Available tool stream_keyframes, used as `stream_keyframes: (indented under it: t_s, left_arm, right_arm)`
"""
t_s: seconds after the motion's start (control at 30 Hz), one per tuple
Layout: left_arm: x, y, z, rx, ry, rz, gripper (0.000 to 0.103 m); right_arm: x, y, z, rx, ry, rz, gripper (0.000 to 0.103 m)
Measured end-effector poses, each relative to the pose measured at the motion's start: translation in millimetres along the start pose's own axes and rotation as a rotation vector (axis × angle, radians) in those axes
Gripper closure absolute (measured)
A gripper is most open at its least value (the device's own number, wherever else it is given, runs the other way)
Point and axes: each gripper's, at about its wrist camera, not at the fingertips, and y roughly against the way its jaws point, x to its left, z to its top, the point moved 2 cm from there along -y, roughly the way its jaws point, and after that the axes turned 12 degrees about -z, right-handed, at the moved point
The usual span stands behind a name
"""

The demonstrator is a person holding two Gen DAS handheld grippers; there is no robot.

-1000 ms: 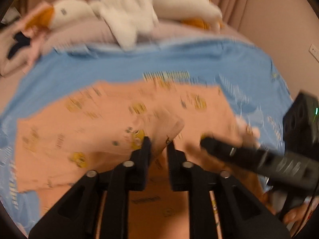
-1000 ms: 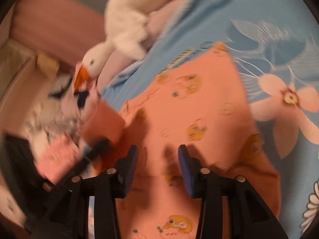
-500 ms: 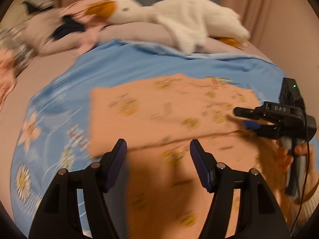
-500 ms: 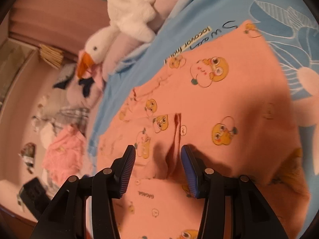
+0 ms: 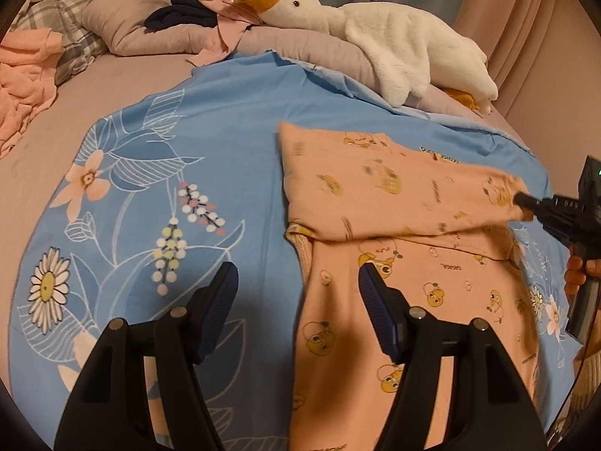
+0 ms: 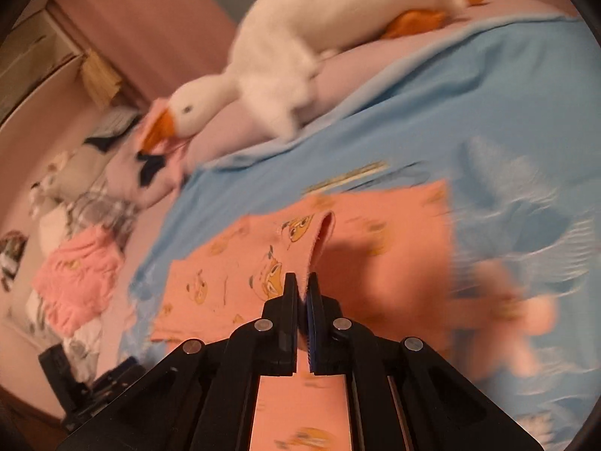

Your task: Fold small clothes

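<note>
My right gripper (image 6: 302,282) just clamped a fold of the orange garment (image 5: 394,195); edges blurred. Left gripper (image 5: 296,293) wide apart, empty, over the blue sheet (image 5: 225,158).

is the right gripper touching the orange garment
Touching. The right wrist view shows the right gripper, jaws just closed, pinching an edge of the orange garment, lifted off the blue sheet.

So a second ago the left hand-held gripper (image 5: 298,293) was pinching the peach garment (image 5: 405,203); since then its jaws have opened up and let go, and it's slid off sideways, so one finger is now over the blue sheet (image 5: 188,158). The right hand-held gripper (image 6: 302,285) went the other way: jaws have just been closing, now clamped on a fabric edge and lifting it.
</note>
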Motion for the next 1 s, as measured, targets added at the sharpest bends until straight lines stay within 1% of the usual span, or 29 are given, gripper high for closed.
stream_keyframes:
  t_s: [0.07, 0.13, 0.17, 0.23, 0.3, 0.4, 0.47, 0.53, 0.57, 0.6, 0.63, 0.67, 0.7, 0.73, 0.8, 0.87, 0.9, 0.93, 0.97, 1.0]
  left_arm:
    - [-0.7, -4.0, 0.1, 0.008, 0.003, -0.008, 0.037]
    - [-2.5, -8.9, -0.3, 0.019, 0.004, -0.012, 0.037]
    - [-3.0, -10.4, -0.1, 0.024, 0.004, -0.014, 0.037]
    - [-5.5, -13.6, 1.2, 0.031, -0.005, -0.010, 0.037]
    - [-7.3, -15.6, 2.8, 0.034, -0.014, -0.008, 0.037]
    - [-9.4, -19.6, 8.9, 0.037, -0.036, -0.002, 0.037]
    - [-10.6, -23.5, 15.1, 0.035, -0.049, -0.003, 0.037]
    - [-12.0, -27.7, 23.2, 0.025, -0.053, -0.007, 0.038]
    - [-12.8, -30.2, 27.7, 0.018, -0.051, -0.010, 0.038]
    - [-14.1, -33.2, 32.4, 0.010, -0.050, -0.012, 0.039]
    - [-15.3, -35.1, 35.5, 0.004, -0.050, -0.013, 0.043]
    - [-18.7, -40.1, 41.0, -0.001, -0.053, -0.021, 0.049]
    - [-20.9, -44.3, 43.5, 0.004, -0.055, -0.029, 0.062]
    - [-23.6, -50.4, 45.7, 0.014, -0.058, -0.036, 0.072]
    - [-26.2, -65.5, 47.1, 0.046, -0.062, -0.034, 0.079]
    - [-24.0, -81.9, 42.9, 0.094, -0.068, -0.011, 0.080]
    - [-22.1, -88.2, 40.0, 0.115, -0.073, 0.005, 0.080]
    - [-20.0, -94.2, 36.7, 0.135, -0.080, 0.015, 0.080]
    - [-19.6, -95.8, 34.4, 0.129, -0.096, 0.016, 0.080]
    - [-20.9, -94.7, 34.0, 0.120, -0.111, 0.017, 0.080]
  right_arm:
    - [-18.1, -2.2, -1.2, 0.012, -0.015, -0.045, 0.098]
    - [-30.0, -8.4, -5.6, 0.032, -0.030, -0.056, 0.098]
    - [-31.0, -13.2, -8.0, 0.051, -0.032, -0.061, 0.098]
    - [-33.2, -24.0, -12.4, 0.081, -0.026, -0.109, 0.098]
    - [-35.0, -35.1, -15.0, 0.093, -0.023, -0.159, 0.098]
    - [-33.4, -39.1, -16.6, 0.109, -0.004, -0.208, 0.098]
    - [-29.3, -33.5, -15.2, 0.077, 0.020, -0.251, 0.097]
    - [-20.4, -19.0, -12.1, -0.020, 0.078, -0.355, 0.096]
    - [-15.6, -12.1, -10.1, -0.067, 0.106, -0.377, 0.096]
    - [-11.3, -6.7, -8.4, -0.100, 0.128, -0.363, 0.096]
    - [-5.6, -4.3, -6.9, -0.113, 0.146, -0.311, 0.096]
    - [-0.3, -6.1, -5.9, -0.106, 0.162, -0.258, 0.096]
    - [3.2, -9.6, -5.0, -0.093, 0.172, -0.237, 0.096]
    - [6.4, -16.3, -4.5, -0.075, 0.185, -0.231, 0.096]
    - [9.1, -30.5, -6.0, -0.049, 0.209, -0.249, 0.096]
    - [2.9, -46.9, -9.2, -0.012, 0.198, -0.282, 0.096]
    - [-3.0, -51.2, -10.5, 0.007, 0.180, -0.283, 0.096]
    - [-10.2, -54.7, -11.5, 0.010, 0.155, -0.268, 0.099]
    - [-15.0, -54.2, -11.0, 0.000, 0.136, -0.253, 0.101]
    - [-19.2, -53.7, -10.1, 0.003, 0.117, -0.232, 0.101]
